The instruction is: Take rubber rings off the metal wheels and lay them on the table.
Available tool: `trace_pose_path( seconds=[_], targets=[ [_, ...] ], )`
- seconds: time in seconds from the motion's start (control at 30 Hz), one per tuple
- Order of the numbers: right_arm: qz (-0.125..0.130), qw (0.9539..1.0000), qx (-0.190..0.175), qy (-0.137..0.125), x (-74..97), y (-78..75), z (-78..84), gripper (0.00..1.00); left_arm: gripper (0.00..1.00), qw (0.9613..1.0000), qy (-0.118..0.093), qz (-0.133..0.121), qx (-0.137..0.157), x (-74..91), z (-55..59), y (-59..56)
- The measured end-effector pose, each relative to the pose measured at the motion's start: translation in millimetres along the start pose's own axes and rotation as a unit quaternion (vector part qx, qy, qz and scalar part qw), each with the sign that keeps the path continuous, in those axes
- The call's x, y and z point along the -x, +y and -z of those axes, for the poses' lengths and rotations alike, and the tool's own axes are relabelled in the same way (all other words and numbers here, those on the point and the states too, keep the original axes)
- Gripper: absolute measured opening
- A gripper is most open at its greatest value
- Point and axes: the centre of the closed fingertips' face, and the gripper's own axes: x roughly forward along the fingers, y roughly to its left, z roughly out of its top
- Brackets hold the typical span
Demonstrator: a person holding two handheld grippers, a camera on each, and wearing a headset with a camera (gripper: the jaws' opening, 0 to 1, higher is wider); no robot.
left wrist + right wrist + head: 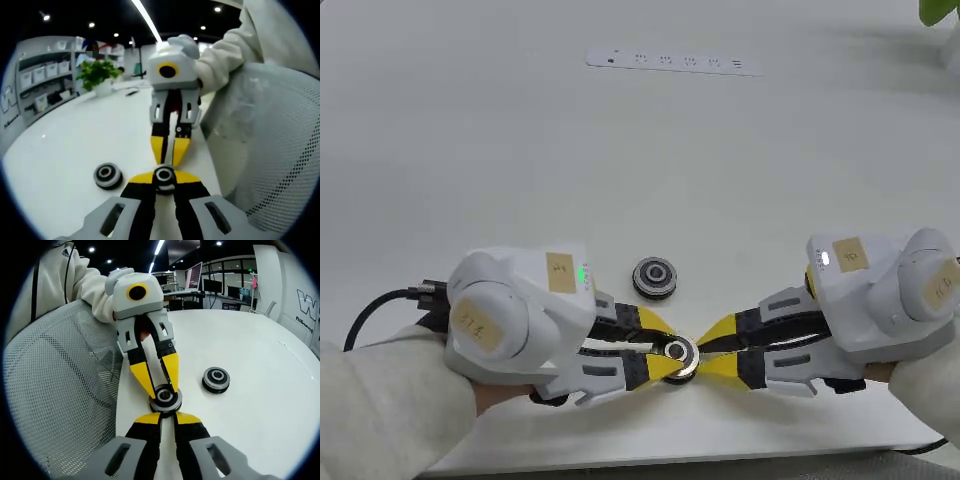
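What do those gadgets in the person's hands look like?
The left claw and right claw have rounded white bodies, black linkages and yellow tips. Tan handwritten labels are stuck on both; the left has a green light and a black cable. The sleeves are off-white.

A lab-like office, with stocked storage shelves (42,75), desk monitors (194,276) and a potted plant (97,75).
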Motion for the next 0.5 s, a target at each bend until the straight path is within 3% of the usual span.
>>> trace_pose_path(
  seconds=[0.27,0.5],
  targets=[
    [0.010,0.9999,-0.009,0.004,0.2,-2.8,0.2,0.01,0.14,1.0000,-0.001,-0.001,-0.006,0.5,0.8,-0.4],
    [0.021,0.9987,-0.046,0.000,2.5,-8.5,-1.2,0.00,0.14,0.9998,0.001,-0.003,-0.019,1.6,2.0,-0.4]
  ],
)
